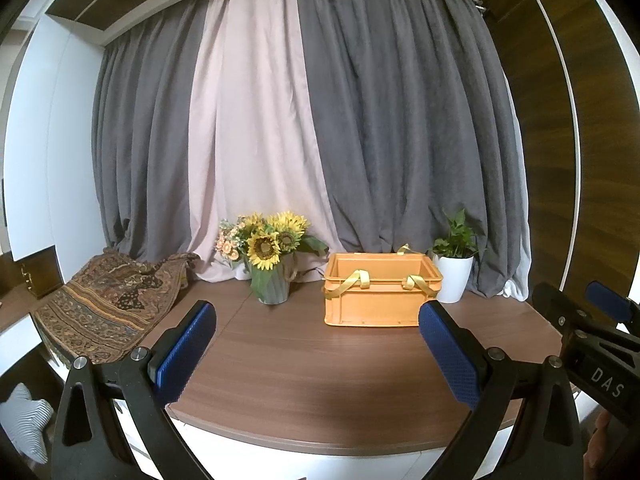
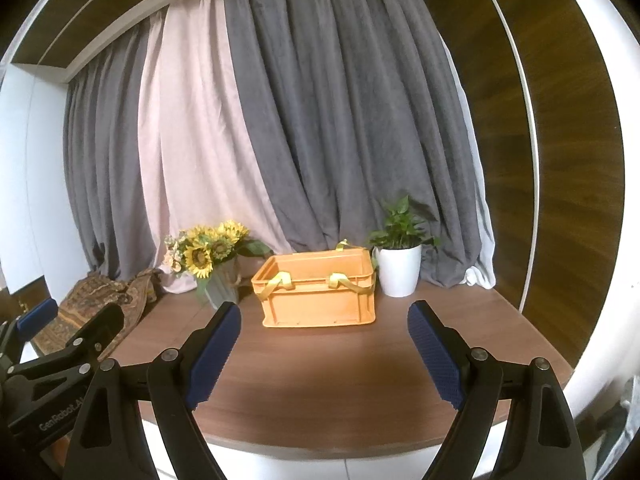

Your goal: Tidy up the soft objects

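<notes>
Tabletop [image 1: 320, 360] of brown wood before grey and pink curtains [image 1: 360, 120]; orange crate [image 1: 380, 296] at centre, patterned cloth [image 1: 108, 304] far left of it. Left claw [image 1: 316, 356] and right claw [image 2: 324, 356] spread wide, holding nothing.

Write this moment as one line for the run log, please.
left gripper open, empty | right gripper open, empty | orange crate on table | patterned cloth untouched

The tabletop's [image 1: 304, 364] front half lies bare. Along its back edge stand the sunflower vase [image 1: 271, 280], orange crate [image 1: 380, 292] and potted plant [image 1: 454, 272]; a patterned cloth [image 1: 108, 304] drapes its left corner.
</notes>
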### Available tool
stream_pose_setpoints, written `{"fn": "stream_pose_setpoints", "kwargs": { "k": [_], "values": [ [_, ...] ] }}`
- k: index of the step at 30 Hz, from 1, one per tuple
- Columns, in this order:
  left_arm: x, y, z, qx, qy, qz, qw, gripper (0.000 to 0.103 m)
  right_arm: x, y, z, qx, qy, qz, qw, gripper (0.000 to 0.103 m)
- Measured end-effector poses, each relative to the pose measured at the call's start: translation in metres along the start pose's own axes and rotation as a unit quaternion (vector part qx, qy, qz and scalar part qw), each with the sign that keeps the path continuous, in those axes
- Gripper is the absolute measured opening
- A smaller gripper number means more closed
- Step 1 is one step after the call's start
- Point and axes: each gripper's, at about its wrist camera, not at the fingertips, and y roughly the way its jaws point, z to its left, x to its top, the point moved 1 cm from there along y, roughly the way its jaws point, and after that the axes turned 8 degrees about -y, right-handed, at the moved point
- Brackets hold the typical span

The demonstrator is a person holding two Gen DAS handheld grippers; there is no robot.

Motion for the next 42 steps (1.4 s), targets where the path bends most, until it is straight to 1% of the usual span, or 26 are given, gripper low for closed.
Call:
{"fn": "stream_pose_setpoints", "kwargs": {
  "k": [17,42],
  "values": [
    [-0.0006,-0.0058,-0.0048,-0.001,0.001,0.0,1.0,0.103,-0.0005,-0.0111,-0.0026,-0.003,0.001,-0.002,1.0,0.087],
    [-0.0012,-0.0047,-0.001,0.001,-0.002,0.001,1.0,0.103,0.0005,-0.0102,-0.004,-0.003,0.0,-0.002,1.0,0.087]
  ]
}}
